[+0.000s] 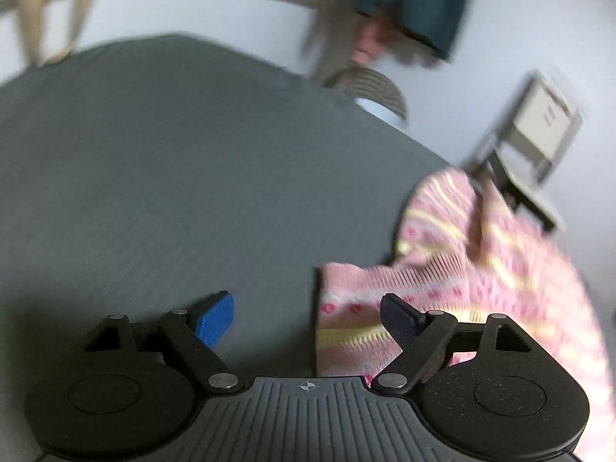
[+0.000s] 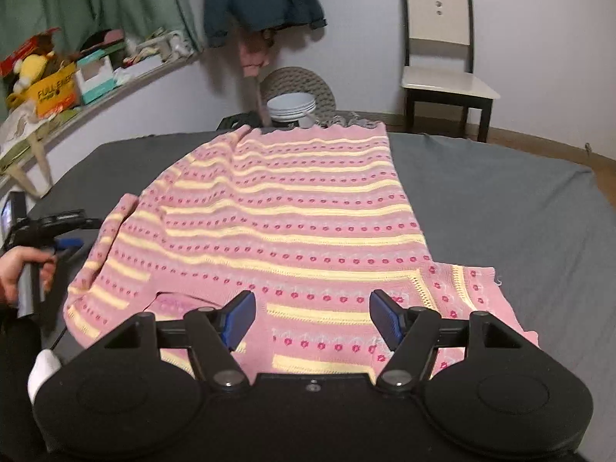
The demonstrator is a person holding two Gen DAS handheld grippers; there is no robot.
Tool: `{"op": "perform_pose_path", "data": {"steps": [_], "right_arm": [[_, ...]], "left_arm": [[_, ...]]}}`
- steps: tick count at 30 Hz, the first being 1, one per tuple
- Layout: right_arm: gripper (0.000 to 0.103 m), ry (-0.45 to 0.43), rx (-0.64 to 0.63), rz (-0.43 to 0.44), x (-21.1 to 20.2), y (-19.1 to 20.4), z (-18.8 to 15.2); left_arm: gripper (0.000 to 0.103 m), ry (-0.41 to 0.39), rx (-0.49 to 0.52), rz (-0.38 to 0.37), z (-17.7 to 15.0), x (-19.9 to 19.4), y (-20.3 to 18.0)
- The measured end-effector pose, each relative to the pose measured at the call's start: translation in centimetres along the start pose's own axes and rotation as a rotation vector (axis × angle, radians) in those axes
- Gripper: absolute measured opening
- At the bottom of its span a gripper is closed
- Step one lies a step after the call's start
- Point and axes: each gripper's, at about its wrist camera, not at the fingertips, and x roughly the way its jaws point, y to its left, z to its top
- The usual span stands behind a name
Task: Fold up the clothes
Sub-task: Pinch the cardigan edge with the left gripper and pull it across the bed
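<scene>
The pink striped sweater (image 2: 285,227) lies spread flat on the grey bed (image 2: 519,208), hem at the far edge, evidently laid out ready for folding. The right gripper (image 2: 312,315) hangs over its near end, jaws apart, holding nothing. The left gripper (image 1: 308,319), also empty and spread wide, sits at the sweater's left edge. Only the right wrist view shows the whole garment and the hand (image 2: 19,269) on the left tool; the blurred left view shows just one sleeve.

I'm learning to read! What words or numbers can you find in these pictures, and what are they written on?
"FULLENER...": partly cut off, printed on the yellow and orange box on the shelf.
Smaller print beneath it on that box: too small to read.
Teal and white box next to it: no readable text.
Left wrist view: too blurred, nothing readable.
</scene>
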Motion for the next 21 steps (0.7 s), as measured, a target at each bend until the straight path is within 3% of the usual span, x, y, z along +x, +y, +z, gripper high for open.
{"op": "perform_pose_path", "data": {"steps": [4, 6, 8, 9, 11, 15, 21], "right_arm": [[0.065, 0.002, 0.016, 0.026, 0.0, 0.4, 0.4], [0.067, -0.001, 0.021, 0.032, -0.2, 0.7, 0.3], [0.067, 0.001, 0.023, 0.033, -0.1, 1.1, 0.4], [0.067, 0.003, 0.021, 0.034, 0.1, 1.3, 0.4], [0.067, 0.006, 0.019, 0.041, 0.4, 1.8, 0.6], [0.068, 0.02, -0.019, 0.083, 0.8, 4.0, 0.5], [0.07, 0.05, -0.316, 0.241, 3.2, 12.8, -1.4]], "left_arm": [[0.056, -0.04, 0.138, 0.031, -0.2, 0.7, -1.5], [0.039, -0.051, 0.159, 0.023, -0.3, 1.0, -2.0], [0.01, -0.041, 0.15, -0.009, -0.4, 0.3, -2.5], [0.005, -0.028, 0.154, -0.015, -0.3, 0.3, -2.6], [0.002, -0.019, 0.16, -0.017, 0.3, 0.0, -2.7], [0.002, -0.091, 0.103, 0.003, 1.6, -2.9, -0.7], [0.002, -0.215, 0.011, 0.121, 2.9, -9.4, 3.6]]}}
